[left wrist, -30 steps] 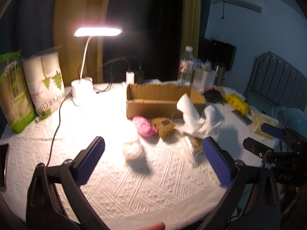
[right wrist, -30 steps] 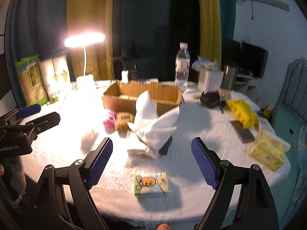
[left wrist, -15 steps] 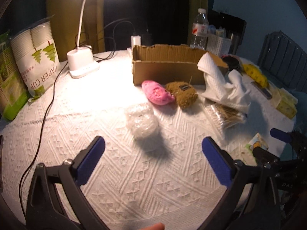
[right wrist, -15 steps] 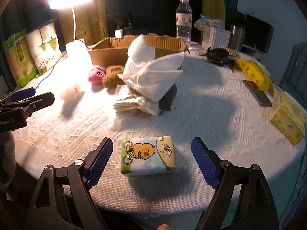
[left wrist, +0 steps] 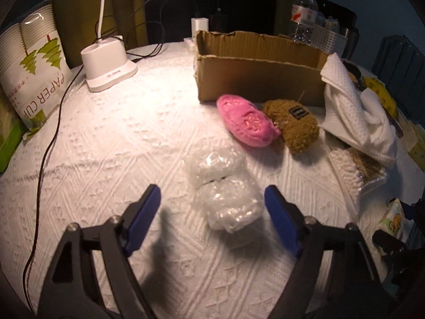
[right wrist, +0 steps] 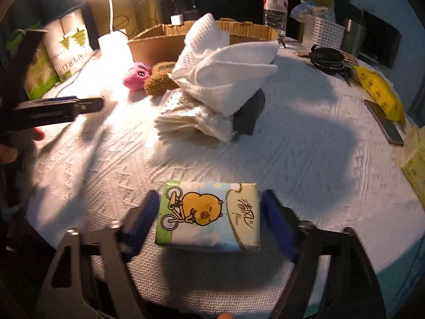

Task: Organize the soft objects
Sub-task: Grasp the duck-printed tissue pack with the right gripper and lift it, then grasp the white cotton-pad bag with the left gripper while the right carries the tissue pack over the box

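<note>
In the left wrist view my left gripper (left wrist: pixel 212 207) is open, its jaws on either side of the near end of a clear-wrapped white soft bundle (left wrist: pixel 223 183) on the tablecloth. A pink plush (left wrist: pixel 245 123) and a brown plush (left wrist: pixel 294 125) lie beyond it, before a cardboard box (left wrist: pixel 260 79). In the right wrist view my right gripper (right wrist: pixel 209 212) is open, with a tissue pack (right wrist: pixel 208 216) bearing a chick picture between its jaws. A white towel (right wrist: pixel 225 71) lies on a packet of cotton swabs (right wrist: pixel 191 122).
A lamp base (left wrist: pixel 106 63) with cables and a paper-cup pack (left wrist: pixel 34 71) stand at the left. A water bottle (right wrist: pixel 275 0), a white basket (right wrist: pixel 322 30), a yellow pack (right wrist: pixel 379 90) and a phone (right wrist: pixel 385 125) are at the right. The table edge (right wrist: pixel 398 250) is close.
Both grippers have moved forward and down. The left one now straddles the wrapped white bundle. The right one now has the tissue pack between its jaws.
</note>
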